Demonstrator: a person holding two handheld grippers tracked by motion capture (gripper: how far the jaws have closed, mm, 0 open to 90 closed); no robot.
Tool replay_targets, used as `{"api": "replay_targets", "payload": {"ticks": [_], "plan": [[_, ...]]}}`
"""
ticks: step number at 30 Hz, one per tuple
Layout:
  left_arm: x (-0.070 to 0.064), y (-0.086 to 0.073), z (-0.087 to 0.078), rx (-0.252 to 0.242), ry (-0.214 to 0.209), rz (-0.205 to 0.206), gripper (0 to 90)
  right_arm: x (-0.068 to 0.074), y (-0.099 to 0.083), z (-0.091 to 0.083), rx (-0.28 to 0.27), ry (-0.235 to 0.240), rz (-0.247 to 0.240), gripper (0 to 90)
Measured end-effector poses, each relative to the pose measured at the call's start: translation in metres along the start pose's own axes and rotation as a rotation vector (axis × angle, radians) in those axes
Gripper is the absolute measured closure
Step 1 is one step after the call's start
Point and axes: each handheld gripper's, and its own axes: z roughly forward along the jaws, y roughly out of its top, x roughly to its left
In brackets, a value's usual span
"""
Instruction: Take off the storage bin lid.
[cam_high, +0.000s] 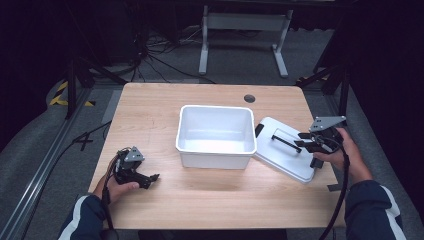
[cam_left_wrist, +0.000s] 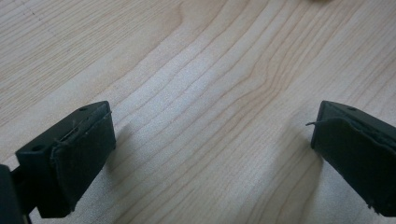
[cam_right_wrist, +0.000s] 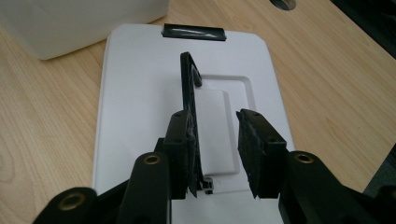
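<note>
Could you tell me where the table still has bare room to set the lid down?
Bare wood runs along the near edge of the table, in front of the white bin, between the left gripper and the lid. The strip behind the bin is bare too. The right side is crowded: lid and right gripper.

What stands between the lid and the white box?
Nothing visible does. The lid lies flat beside the white box, whose top is open. The right gripper straddles the lid's black handle, jaws open.
</note>
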Motion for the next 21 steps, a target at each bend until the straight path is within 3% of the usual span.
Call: {"api": "replay_targets", "payload": {"ticks": [9, 14, 21], "plan": [[-0.001, -0.001, 0.0, -0.006, 0.012, 0.001, 0.5, 0.017, -0.013, -0.015, -0.054, -0.022, 0.0, 56.9], [-0.002, -0.002, -0.001, -0.001, 0.011, -0.009, 0.5, 0.028, -0.028, -0.022, -0.094, -0.029, 0.025, 51.8], [-0.005, -0.004, -0.003, 0.0, 0.008, -0.007, 0.5, 0.04, -0.047, -0.022, -0.108, -0.037, 0.048, 45.3]]}}
